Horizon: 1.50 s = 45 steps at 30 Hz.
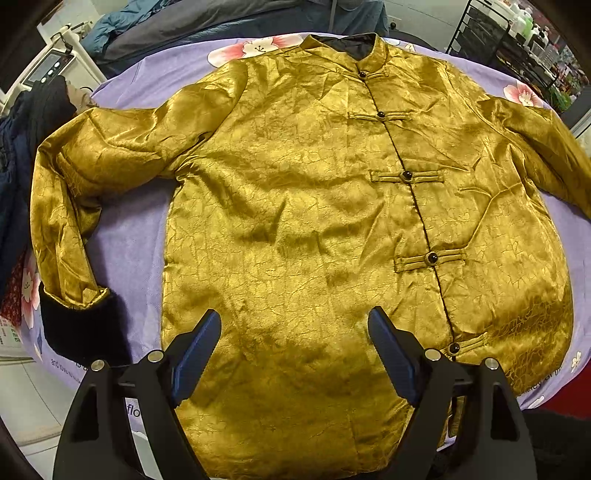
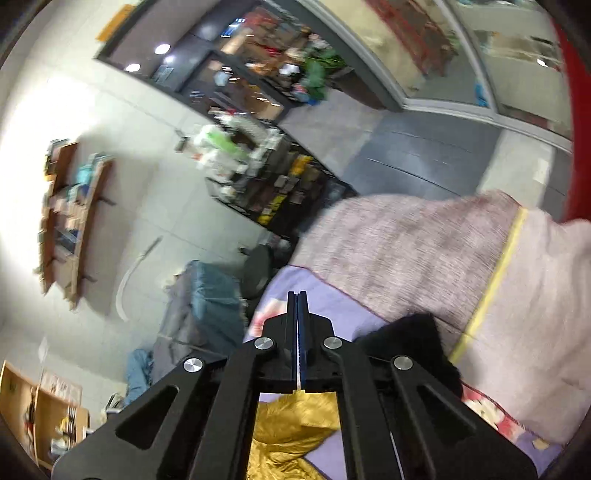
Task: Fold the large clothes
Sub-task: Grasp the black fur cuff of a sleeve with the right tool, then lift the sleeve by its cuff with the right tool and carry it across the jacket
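Observation:
A shiny gold jacket (image 1: 295, 206) with black knot buttons lies flat, front up, on a lilac bedspread (image 1: 129, 251). Its left sleeve bends down to a black furry cuff (image 1: 79, 325). My left gripper (image 1: 293, 314) hangs open above the jacket's lower front, nothing between its blue pads. In the right wrist view my right gripper (image 2: 297, 295) is shut, pads pressed together, tilted toward the room. Gold sleeve fabric (image 2: 291, 424) rises in a peak to the rear of its pads, and the other black cuff (image 2: 417, 339) sits just beside it.
Dark and blue clothes (image 1: 192, 26) are piled beyond the collar, more dark clothing (image 1: 22, 147) at the left edge. A pinkish blanket (image 2: 424, 251) lies on the bed to the right. A black wire rack (image 2: 280, 184) and wooden shelves (image 2: 70, 218) stand on the tiled floor.

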{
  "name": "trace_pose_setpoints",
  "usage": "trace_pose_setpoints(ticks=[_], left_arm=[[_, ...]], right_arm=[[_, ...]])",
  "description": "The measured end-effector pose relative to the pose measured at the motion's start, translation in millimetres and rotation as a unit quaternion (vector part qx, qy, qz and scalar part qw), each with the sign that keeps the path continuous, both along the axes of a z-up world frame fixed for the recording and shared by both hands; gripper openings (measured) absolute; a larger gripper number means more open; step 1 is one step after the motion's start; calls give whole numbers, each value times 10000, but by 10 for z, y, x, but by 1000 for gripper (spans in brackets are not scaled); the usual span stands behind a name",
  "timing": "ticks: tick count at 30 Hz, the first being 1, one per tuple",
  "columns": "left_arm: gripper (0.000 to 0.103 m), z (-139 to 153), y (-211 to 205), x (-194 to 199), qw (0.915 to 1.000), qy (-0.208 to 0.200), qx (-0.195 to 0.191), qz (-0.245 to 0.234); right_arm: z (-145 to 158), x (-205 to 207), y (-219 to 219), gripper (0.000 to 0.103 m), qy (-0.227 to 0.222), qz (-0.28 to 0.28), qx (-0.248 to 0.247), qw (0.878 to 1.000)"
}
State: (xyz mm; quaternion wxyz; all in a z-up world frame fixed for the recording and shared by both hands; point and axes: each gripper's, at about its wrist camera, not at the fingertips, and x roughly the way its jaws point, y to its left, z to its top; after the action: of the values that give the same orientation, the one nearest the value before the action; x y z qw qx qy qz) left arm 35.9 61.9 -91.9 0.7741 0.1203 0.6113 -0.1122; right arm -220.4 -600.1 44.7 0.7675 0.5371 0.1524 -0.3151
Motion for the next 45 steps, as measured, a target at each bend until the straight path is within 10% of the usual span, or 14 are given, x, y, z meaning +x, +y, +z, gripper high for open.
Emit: trace_pose_setpoints(ticks=[5, 9, 24, 27, 37, 45], left_arm=[[80, 19, -52, -17, 9999, -49, 86, -102], [80, 28, -6, -40, 9999, -50, 119, -43], [80, -61, -86, -116, 9997, 72, 167, -171], [80, -45, -130, -102, 9996, 32, 146, -223], [80, -63, -125, -53, 9996, 105, 199, -185], [80, -7, -212, 5, 9997, -10, 78, -232]], right_arm=[[-352, 158, 226, 4, 936, 496, -41, 9944], [-635, 129, 500, 66, 1380, 623, -134, 9884], [-1104, 52, 656, 64, 2076, 1302, -787, 9663], [-1077, 147, 669, 11, 2031, 1668, -705, 9623], [-191, -121, 469, 7, -1168, 1232, 313, 9850], [-731, 98, 89, 11, 940, 835, 339, 9915]])
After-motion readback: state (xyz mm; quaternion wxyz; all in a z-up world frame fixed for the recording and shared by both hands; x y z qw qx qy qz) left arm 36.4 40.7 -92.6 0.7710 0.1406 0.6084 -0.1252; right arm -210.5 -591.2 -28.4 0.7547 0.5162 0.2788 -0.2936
